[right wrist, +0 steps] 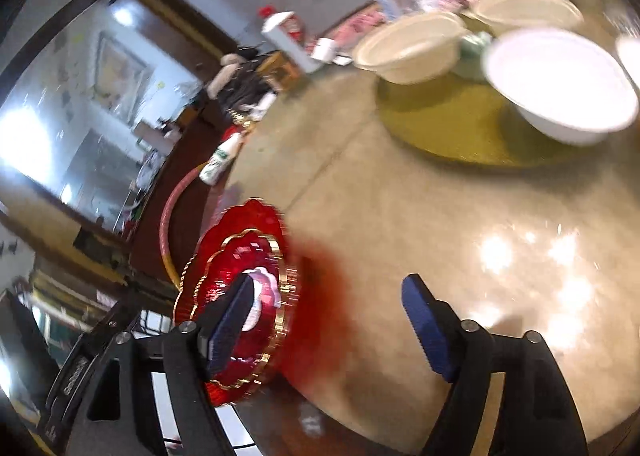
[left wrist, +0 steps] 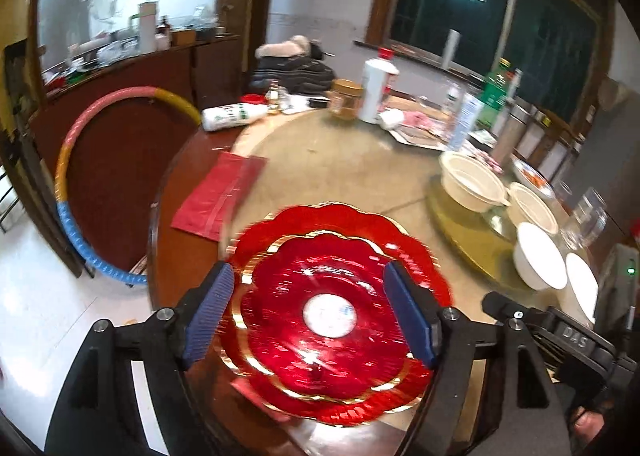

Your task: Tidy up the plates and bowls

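Two red scalloped plates with gold rims lie stacked near the table's near edge, the smaller plate (left wrist: 320, 348) on the larger plate (left wrist: 340, 217). My left gripper (left wrist: 310, 312) hovers over the stack, its blue pads wide apart and touching nothing. In the right wrist view the same red plates (right wrist: 240, 240) sit at the left, partly behind one finger. My right gripper (right wrist: 330, 328) is open over bare tabletop beside them. Two cream bowls (left wrist: 472, 179) (left wrist: 532, 207) and two white bowls (left wrist: 538, 256) (left wrist: 582, 288) stand on a gold turntable (left wrist: 468, 240) at the right.
A red folded sheet (left wrist: 218, 191) lies on the dark table rim at the left. A coloured hoop (left wrist: 72, 183) leans beyond it. Bottles, a jar (left wrist: 346, 97) and packets crowd the table's far side. Clear glasses (left wrist: 586, 215) stand by the bowls.
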`<state>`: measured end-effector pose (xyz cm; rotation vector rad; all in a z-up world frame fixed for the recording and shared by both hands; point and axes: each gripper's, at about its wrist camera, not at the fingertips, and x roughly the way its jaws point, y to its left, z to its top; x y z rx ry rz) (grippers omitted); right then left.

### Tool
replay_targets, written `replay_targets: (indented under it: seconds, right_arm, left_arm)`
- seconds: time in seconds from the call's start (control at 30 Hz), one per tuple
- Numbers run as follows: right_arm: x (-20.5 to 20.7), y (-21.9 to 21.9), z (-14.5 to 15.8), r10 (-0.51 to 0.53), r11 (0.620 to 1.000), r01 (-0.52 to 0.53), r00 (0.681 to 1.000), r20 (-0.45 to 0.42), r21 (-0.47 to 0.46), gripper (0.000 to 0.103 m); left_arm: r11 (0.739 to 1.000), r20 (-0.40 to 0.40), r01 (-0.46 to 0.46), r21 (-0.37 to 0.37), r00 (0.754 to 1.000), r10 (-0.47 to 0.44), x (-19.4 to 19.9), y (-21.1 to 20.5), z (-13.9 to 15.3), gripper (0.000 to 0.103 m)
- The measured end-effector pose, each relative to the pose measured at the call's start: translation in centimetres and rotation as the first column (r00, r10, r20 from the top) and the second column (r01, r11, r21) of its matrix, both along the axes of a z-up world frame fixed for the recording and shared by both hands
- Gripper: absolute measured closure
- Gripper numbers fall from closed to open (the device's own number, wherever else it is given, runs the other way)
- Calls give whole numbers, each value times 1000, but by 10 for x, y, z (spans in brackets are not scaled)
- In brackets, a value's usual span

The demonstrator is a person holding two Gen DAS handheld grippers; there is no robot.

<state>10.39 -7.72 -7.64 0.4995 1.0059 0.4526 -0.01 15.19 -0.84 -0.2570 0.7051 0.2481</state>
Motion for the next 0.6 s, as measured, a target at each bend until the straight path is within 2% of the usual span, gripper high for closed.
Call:
replay_targets:
  seconds: [0.13, 0.23, 0.33, 0.4, 0.5, 0.6]
  right_arm:
    - [3, -25, -8, -28, 999, 30, 998, -47, 34, 3]
    - [2, -48, -4, -54, 996, 57, 998, -44, 70, 2]
    - [2, -69, 0, -88, 994, 90, 995, -37, 60, 2]
    - [4, -89, 2, -135, 989, 137, 990, -42, 54, 2]
    - [8, -123, 1, -222, 968, 228, 973, -68, 100, 3]
    - [15, -156, -4, -328, 930, 340, 939, -103, 138, 2]
  left_arm:
    - [998, -12, 68, -14, 998, -68, 11, -25, 4, 26]
    - [990, -34, 132, -40, 991, -133, 25, -48, 6, 26]
    - [973, -52, 206, -100, 976, -212, 46, -75, 8, 26]
    - [967, -57, 222, -123, 971, -231, 61, -91, 6, 26]
    - [946, -93, 267, -183, 953, -287, 95, -123, -3, 26]
    - [940, -121, 284, -189, 943, -310, 125, -152, -13, 26]
